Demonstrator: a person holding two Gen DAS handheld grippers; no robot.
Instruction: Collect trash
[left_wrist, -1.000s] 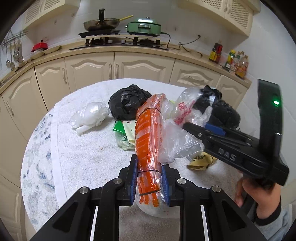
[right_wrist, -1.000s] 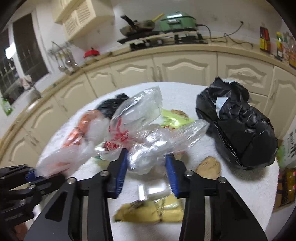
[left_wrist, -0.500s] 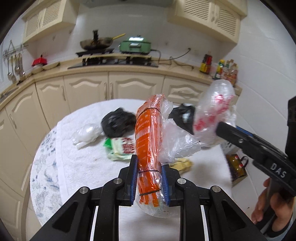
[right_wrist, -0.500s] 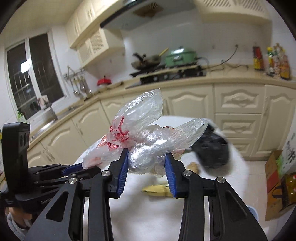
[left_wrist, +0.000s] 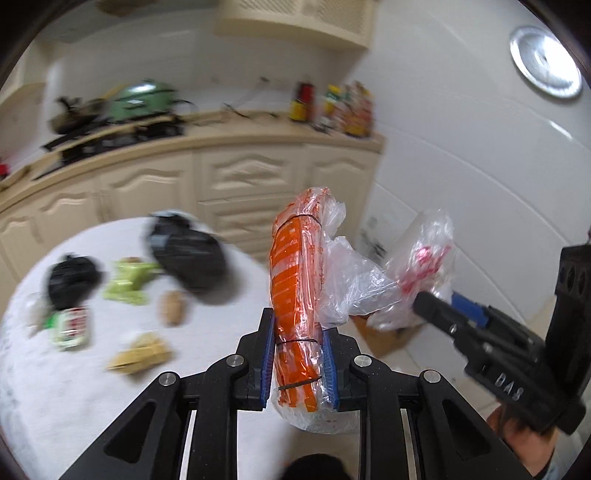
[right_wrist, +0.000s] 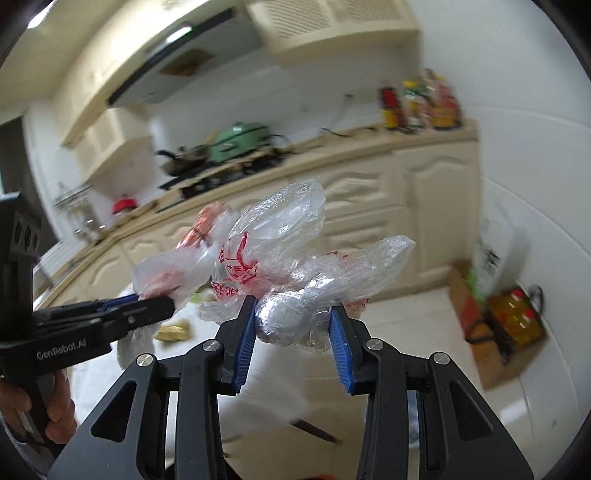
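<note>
Trash fills both grippers: the left gripper (left_wrist: 298, 363) has its jaws clenched on an orange wrapper bundle (left_wrist: 295, 273) at lower centre of the left wrist view, and the right gripper (right_wrist: 293, 345) grasps a crumpled clear plastic bag (right_wrist: 291, 284) at centre of its own view. Compared with a second ago, both views have swung off the worktop (left_wrist: 44, 376), which now lies blurred at lower left with the black bags (left_wrist: 186, 254) and small wrappers (left_wrist: 129, 282) left on it. Held pieces now show against the cabinets and white wall, while the grips themselves look unchanged.
</note>
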